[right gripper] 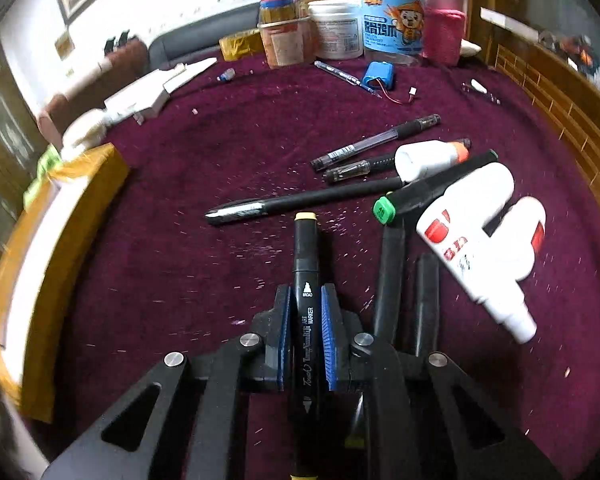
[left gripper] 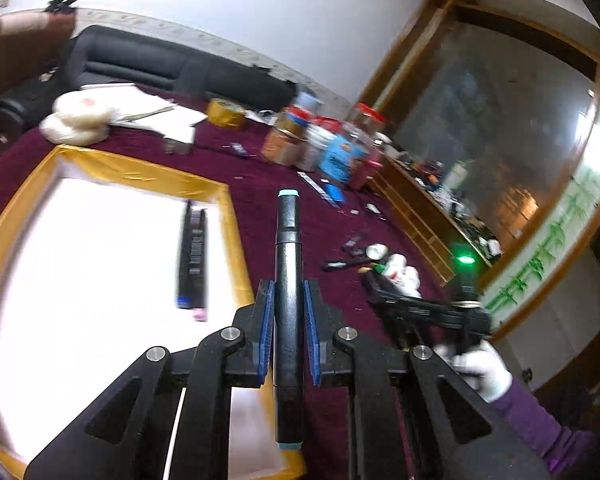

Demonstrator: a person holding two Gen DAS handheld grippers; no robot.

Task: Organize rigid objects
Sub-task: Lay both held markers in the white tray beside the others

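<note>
Both pairs of our fingers are clamped on markers: our left gripper (left gripper: 288,308) grasps a teal-capped marker (left gripper: 287,264) beside the gold-rimmed tray (left gripper: 140,172), and our right gripper (right gripper: 306,320) pinches a yellow-capped marker (right gripper: 306,264) above the maroon cloth (right gripper: 180,208).

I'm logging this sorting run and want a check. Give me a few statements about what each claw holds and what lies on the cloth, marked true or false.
1. The left claw is shut on a black marker with pale teal caps. True.
2. The right claw is open and empty. False: it is shut on a black marker with yellow caps.
3. Markers already lie in the gold-edged white tray. True: dark markers in tray.
4. The green-capped marker stands upright in a jar. False: it lies on the maroon cloth beside a white bottle.
5. The cloth is blue. False: maroon.
</note>
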